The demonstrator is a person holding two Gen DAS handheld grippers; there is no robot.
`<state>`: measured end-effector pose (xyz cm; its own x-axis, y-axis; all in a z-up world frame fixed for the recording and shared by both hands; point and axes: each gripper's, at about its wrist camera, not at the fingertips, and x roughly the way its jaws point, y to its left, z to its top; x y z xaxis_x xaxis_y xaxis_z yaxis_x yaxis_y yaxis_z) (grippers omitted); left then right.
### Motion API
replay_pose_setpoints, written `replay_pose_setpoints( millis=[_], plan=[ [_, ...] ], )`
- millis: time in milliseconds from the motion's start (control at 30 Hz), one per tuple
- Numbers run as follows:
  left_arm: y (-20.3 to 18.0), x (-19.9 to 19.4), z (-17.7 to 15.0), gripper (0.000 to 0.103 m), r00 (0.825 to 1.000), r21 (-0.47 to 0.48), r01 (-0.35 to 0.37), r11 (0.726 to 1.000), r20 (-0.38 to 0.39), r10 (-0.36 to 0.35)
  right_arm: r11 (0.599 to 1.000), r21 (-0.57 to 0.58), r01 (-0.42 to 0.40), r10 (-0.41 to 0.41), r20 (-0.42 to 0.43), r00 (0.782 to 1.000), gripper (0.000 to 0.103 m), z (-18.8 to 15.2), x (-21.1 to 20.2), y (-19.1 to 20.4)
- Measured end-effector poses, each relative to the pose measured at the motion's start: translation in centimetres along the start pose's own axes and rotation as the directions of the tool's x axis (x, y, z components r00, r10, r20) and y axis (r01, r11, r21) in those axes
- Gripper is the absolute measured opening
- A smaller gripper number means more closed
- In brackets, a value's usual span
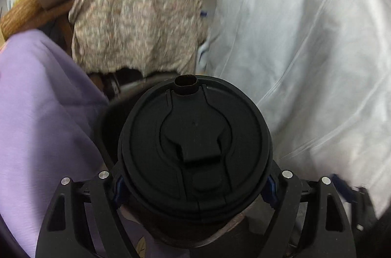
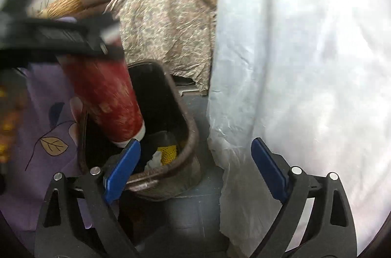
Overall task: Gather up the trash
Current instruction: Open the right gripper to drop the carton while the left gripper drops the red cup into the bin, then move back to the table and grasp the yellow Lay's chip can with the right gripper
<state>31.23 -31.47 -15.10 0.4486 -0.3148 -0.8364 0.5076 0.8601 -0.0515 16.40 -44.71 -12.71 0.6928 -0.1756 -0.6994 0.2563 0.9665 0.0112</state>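
- The left hand-held gripper (image 1: 194, 184) is clamped on a red paper cup (image 2: 107, 97) just under its black lid (image 1: 195, 143), the blue pads (image 1: 268, 187) pressing on both sides. The cup tilts with its white base over the mouth of the brown trash bin (image 2: 185, 136).
- The right hand-held gripper (image 2: 195, 160) stands wide with nothing between its pads, just above the bin's near rim.
- Risk: the cup's base sits close to the right gripper's left blue pad (image 2: 122, 167). If the cup is let go at this tilt it may strike that pad or the rim and tumble onto the floor (image 2: 193, 216).
- Risk: the lid has an open sip hole (image 1: 185, 83); I cannot tell whether liquid remains, but tipping further might spill onto the purple cloth (image 2: 48, 136) beside the bin.
- Risk: the white plastic sheet (image 2: 293, 62) hangs touching the bin's right side and could snag on the right gripper's outer finger.
- The bin already holds a yellow mesh scrap (image 2: 167, 154) and crumpled paper (image 2: 154, 161), leaving room.
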Motion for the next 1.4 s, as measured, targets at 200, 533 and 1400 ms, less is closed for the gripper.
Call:
replay_pose_setpoints(
  millis=[200,533,1400],
  plan=[
    [0.7,5.8,-1.1,0.080,0.981,-0.008,0.022,1.000,-0.192,-0.023,0.999,0.036,-0.001,0.001,0.005,1.000,0.091,-1.2,-1.5,-1.1],
    [2.8,8.2,-2.4,0.089,0.924,-0.172,0.117,0.978,-0.343,-0.170,0.998,0.051,-0.021,0.021,0.004,1.000,0.091,-1.8,-1.9,-1.1],
    [9.0,-21.3,-5.0,0.097,0.956,-0.089,0.074,0.993,0.289,-0.046,0.959,0.032,-0.283,0.278,0.104,0.955,0.093,1.8,-6.1,5.0]
  ],
)
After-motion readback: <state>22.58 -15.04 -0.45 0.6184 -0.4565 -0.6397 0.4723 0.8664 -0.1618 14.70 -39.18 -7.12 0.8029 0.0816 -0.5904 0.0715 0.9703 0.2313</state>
